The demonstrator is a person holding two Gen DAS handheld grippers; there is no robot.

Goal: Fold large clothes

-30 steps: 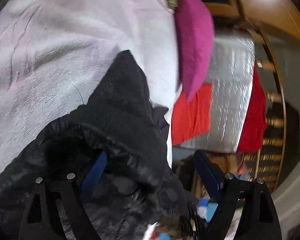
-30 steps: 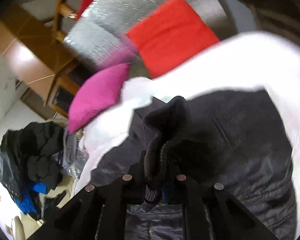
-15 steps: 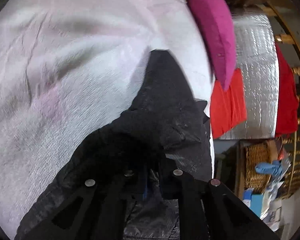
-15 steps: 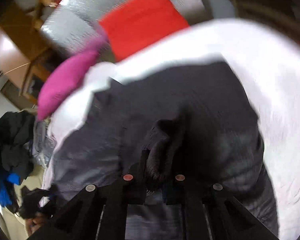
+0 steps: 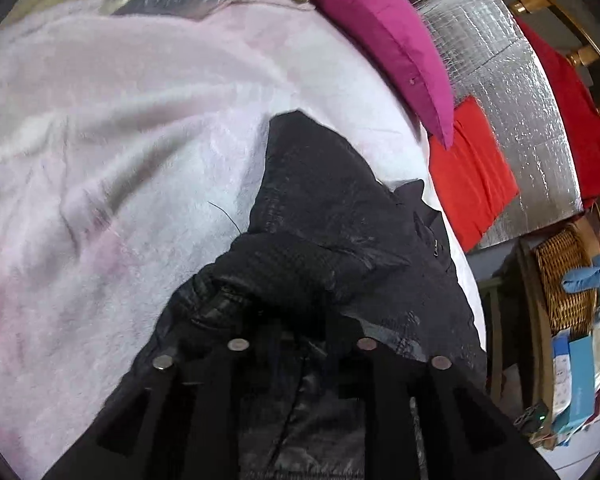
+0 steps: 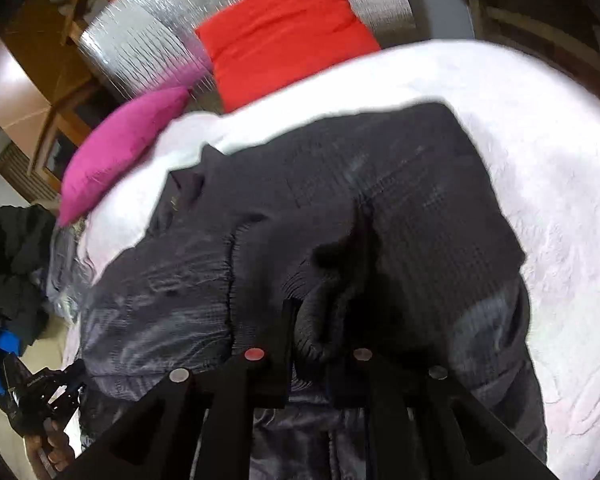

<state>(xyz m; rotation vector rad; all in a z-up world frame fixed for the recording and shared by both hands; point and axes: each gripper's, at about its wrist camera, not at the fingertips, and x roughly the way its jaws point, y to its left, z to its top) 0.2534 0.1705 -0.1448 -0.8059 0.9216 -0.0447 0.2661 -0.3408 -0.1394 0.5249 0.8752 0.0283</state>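
Basket | wicker (beside bed) | blue cloth on top

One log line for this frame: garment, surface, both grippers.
garment: black jacket flat on pink blanket | left gripper: opening, fabric between jaws | right gripper: opening, ribbed cuff between jaws
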